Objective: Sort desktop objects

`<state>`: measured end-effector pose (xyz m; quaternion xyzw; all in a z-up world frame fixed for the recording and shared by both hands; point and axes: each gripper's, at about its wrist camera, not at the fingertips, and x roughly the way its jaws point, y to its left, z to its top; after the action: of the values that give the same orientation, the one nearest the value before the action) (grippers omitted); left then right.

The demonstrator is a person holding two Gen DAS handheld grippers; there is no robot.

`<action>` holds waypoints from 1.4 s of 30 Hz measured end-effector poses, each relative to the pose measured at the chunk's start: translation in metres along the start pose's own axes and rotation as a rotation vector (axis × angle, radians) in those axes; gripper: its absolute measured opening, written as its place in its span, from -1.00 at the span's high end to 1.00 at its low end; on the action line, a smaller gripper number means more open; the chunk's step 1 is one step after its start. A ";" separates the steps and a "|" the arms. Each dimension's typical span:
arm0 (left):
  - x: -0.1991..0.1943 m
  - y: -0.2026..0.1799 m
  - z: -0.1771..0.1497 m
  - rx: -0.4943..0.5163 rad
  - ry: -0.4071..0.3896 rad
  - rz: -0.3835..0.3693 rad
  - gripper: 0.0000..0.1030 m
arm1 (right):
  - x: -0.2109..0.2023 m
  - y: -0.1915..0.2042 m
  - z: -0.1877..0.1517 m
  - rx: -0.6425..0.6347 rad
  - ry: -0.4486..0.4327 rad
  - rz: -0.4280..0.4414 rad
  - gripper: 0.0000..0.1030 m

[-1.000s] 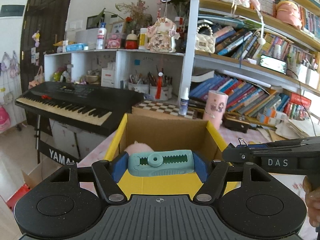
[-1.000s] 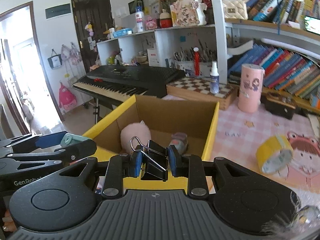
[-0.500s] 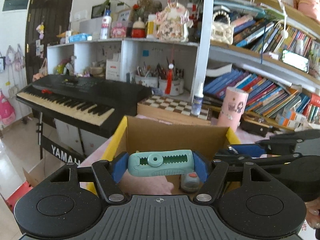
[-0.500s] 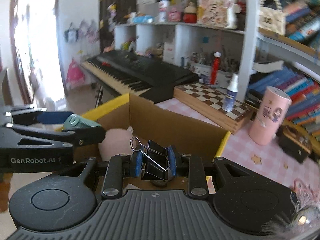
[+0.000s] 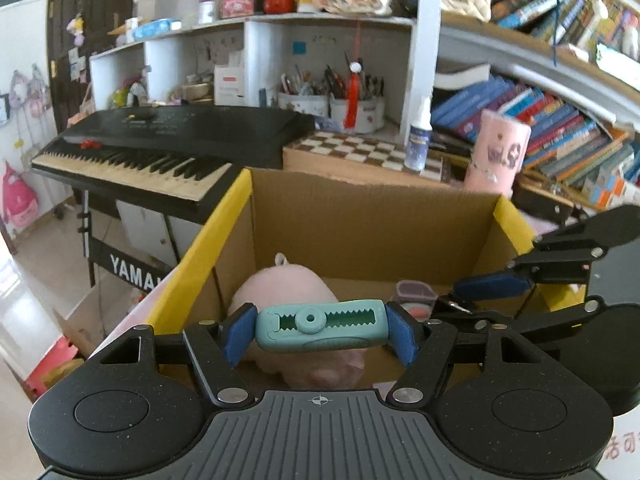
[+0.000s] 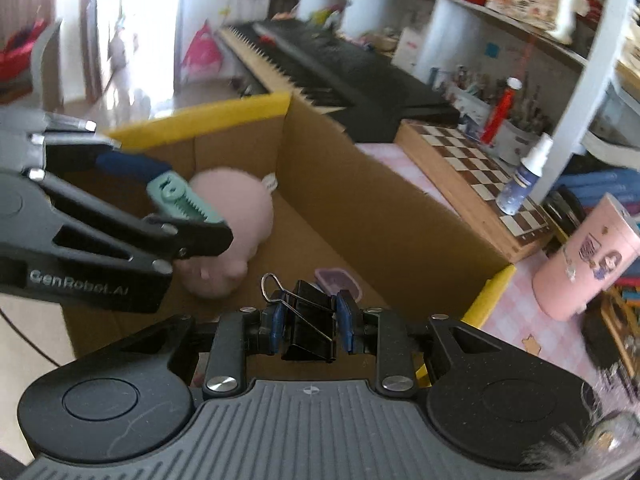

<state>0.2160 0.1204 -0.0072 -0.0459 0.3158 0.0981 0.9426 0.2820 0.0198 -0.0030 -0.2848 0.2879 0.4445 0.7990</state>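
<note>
Teal serrated clip (image 5: 322,329) sat clamped in the left gripper (image 5: 320,330) at lower centre — right gripper (image 6: 307,322) pinched a black binder clip (image 6: 310,326), both over the cardboard box (image 5: 360,216).

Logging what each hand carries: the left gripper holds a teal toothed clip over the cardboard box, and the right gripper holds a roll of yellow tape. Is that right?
Not quite. The right gripper holds a black binder clip, not tape, as the right wrist view shows. The rest stands: the left gripper holds the teal toothed clip over the cardboard box.
</note>
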 end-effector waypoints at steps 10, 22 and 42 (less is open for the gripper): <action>0.017 -0.008 -0.003 0.033 0.059 -0.015 -0.36 | 0.018 -0.003 0.003 -0.102 0.136 0.094 0.50; 0.008 -0.007 -0.002 0.013 0.050 -0.034 -0.49 | 0.016 0.002 0.003 -0.106 0.160 0.090 0.50; -0.075 0.010 -0.005 -0.076 -0.148 -0.056 -0.67 | -0.093 0.016 -0.012 0.163 -0.186 -0.155 0.11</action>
<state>0.1520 0.1181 0.0338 -0.0829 0.2397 0.0866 0.9634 0.2246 -0.0323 0.0521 -0.1978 0.2250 0.3810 0.8747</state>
